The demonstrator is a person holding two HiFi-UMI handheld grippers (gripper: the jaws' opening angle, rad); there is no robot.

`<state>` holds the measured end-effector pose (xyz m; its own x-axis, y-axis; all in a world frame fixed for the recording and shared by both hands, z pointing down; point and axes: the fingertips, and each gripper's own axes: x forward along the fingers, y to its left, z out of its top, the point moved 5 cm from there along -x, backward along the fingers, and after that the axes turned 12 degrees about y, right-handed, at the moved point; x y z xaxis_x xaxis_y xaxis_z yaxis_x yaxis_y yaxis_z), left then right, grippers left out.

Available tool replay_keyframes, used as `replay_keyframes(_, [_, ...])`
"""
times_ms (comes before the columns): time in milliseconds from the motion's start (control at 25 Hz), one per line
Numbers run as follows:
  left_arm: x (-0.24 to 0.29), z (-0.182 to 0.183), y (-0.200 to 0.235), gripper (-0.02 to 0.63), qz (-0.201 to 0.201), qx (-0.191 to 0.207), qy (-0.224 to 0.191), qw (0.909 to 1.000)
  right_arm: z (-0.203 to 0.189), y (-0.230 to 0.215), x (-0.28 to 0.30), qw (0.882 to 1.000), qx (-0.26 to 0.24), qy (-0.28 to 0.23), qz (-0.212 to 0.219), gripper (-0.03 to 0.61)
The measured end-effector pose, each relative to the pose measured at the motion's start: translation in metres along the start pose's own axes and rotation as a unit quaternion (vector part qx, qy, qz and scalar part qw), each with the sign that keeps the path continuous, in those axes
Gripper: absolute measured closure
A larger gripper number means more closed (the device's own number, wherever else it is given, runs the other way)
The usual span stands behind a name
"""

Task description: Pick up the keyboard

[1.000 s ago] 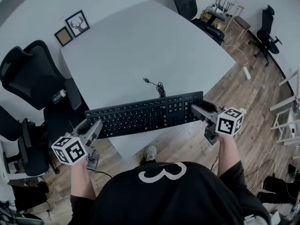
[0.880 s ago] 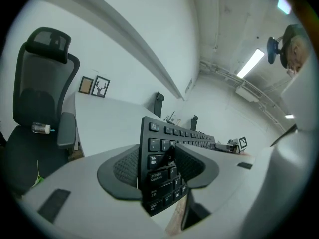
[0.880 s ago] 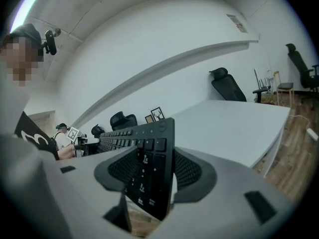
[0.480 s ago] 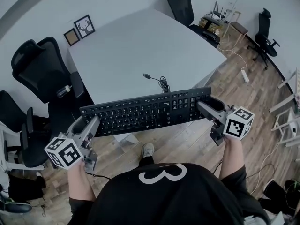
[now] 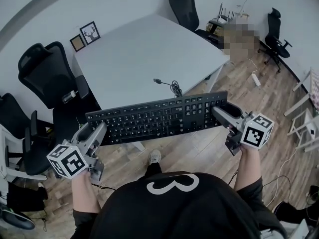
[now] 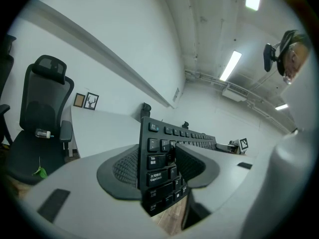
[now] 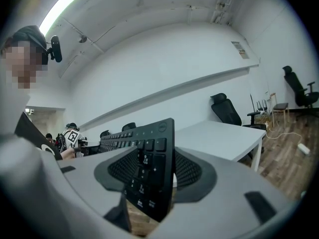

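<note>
A long black keyboard [image 5: 154,117] hangs in the air in front of the person, off the white table [image 5: 139,54] and over the wooden floor. My left gripper [image 5: 101,132] is shut on its left end, the pads pinching the key rows [image 6: 158,172]. My right gripper [image 5: 217,113] is shut on the right end, the numeric pad [image 7: 149,176] clamped between its jaws. The keyboard's thin cable [image 5: 169,86] trails back onto the table's near edge.
Black office chairs [image 5: 45,76] stand left of the table and another [image 5: 183,6] at its far side. Two small framed pictures [image 5: 84,35] lean by the wall. More chairs and a power strip lie on the floor at right [image 5: 274,31].
Both grippers have carried the keyboard back from the table's edge toward the person; it now hangs over the floor. The grip at each end is the same.
</note>
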<state>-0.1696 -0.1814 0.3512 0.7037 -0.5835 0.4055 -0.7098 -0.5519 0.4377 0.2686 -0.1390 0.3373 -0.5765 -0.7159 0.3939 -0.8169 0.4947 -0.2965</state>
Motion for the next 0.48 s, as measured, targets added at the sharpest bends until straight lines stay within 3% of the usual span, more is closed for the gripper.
replay_keyframes(480, [0.002, 0.006, -0.008, 0.396, -0.025, 0.011, 0.002, 0.9996, -0.003, 0.012, -0.023, 0.999, -0.004, -0.025, -0.024, 0.364])
